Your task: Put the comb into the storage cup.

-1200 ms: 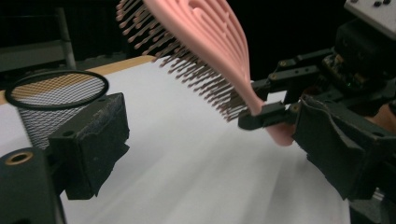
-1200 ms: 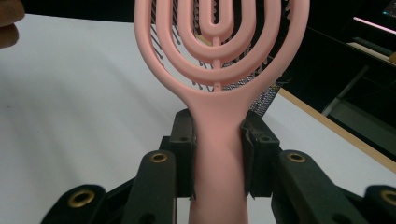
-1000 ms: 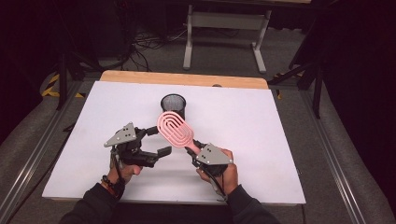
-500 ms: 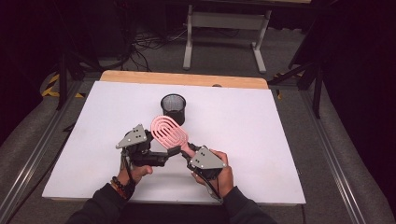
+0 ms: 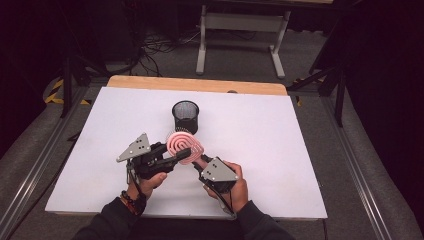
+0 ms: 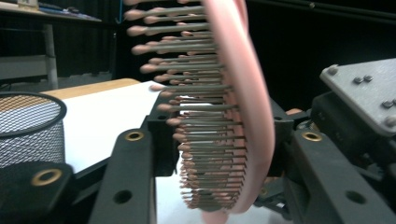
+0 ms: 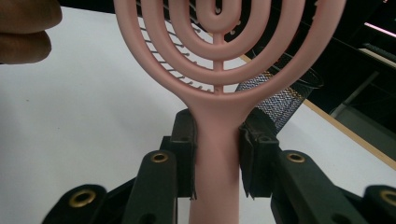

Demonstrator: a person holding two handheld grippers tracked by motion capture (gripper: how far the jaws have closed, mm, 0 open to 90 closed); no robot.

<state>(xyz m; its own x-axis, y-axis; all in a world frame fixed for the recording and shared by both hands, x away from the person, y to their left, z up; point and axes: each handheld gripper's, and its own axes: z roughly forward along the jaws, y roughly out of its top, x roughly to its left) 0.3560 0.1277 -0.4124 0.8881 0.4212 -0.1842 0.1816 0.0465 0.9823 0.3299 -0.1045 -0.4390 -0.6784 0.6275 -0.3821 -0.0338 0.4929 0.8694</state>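
Observation:
A pink hairbrush (image 5: 184, 145) with a ringed, open head is held above the white table top, between my two grippers. My right gripper (image 5: 200, 161) is shut on its handle (image 7: 217, 116), pads pressed on both sides just below the head. My left gripper (image 5: 177, 156) comes in from the left and its jaws have just been closing. The brush head (image 6: 243, 116) now stands edge-on between them, bristles against one pad and its back against the other. A black mesh cup (image 5: 185, 116) stands upright just beyond the brush.
The white board (image 5: 280, 150) covers most of the table, with a wooden strip (image 5: 200, 84) along its far edge. The mesh cup (image 6: 28, 130) sits close to the left jaw. Fingers of the left hand (image 7: 25, 28) show in the right gripper view.
The left gripper moved right to the brush head and its jaws closed on it. The right hand and brush shifted slightly left and nearer, handle still gripped.

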